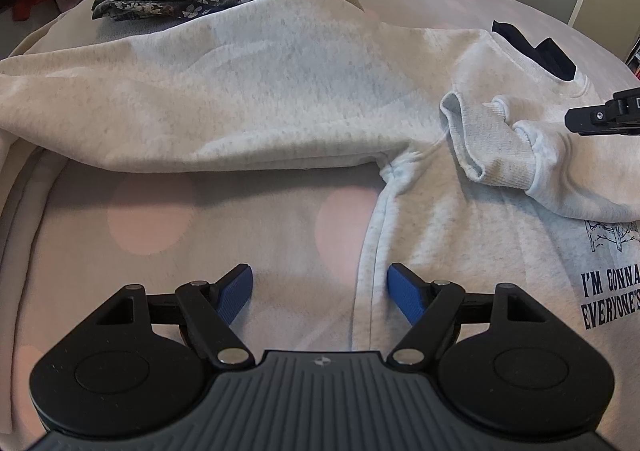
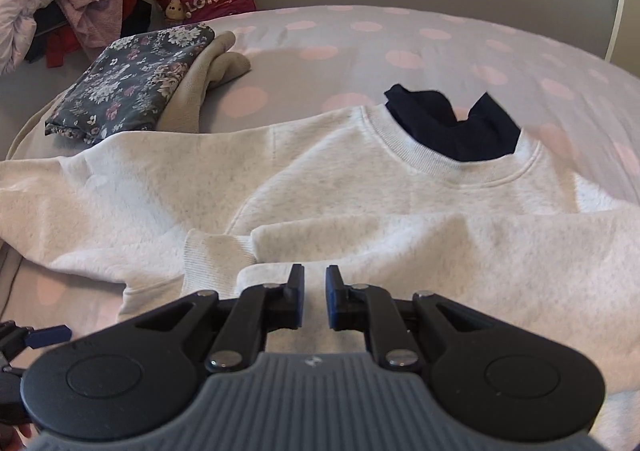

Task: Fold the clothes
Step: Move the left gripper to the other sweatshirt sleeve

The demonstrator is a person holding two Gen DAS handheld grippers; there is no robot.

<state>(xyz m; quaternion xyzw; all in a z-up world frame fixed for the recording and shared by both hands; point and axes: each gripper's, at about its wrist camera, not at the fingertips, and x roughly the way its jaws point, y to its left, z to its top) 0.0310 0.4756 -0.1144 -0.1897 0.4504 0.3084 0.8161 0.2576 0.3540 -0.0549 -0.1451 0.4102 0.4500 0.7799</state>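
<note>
A pale heather-grey sweatshirt (image 2: pixel 332 171) lies face up on a bed sheet (image 2: pixel 440 47) with pink dots, its ribbed crew neck toward the far side and a dark navy garment (image 2: pixel 452 127) showing through the collar. One sleeve stretches out flat to the side; the other is folded across the chest, its ribbed cuff (image 1: pixel 484 139) crumpled and partly turned up. Dark printed lettering (image 1: pixel 612 299) sits on the front. The left gripper (image 1: pixel 320 293) hovers with its blue pads spread wide over the sweatshirt's side seam, grasping nothing. The right gripper (image 2: pixel 315 301) is over the folded sleeve, fingers nearly together with a narrow gap and nothing pinched between them. A folded floral cloth (image 2: pixel 128 87) lies beyond
</note>
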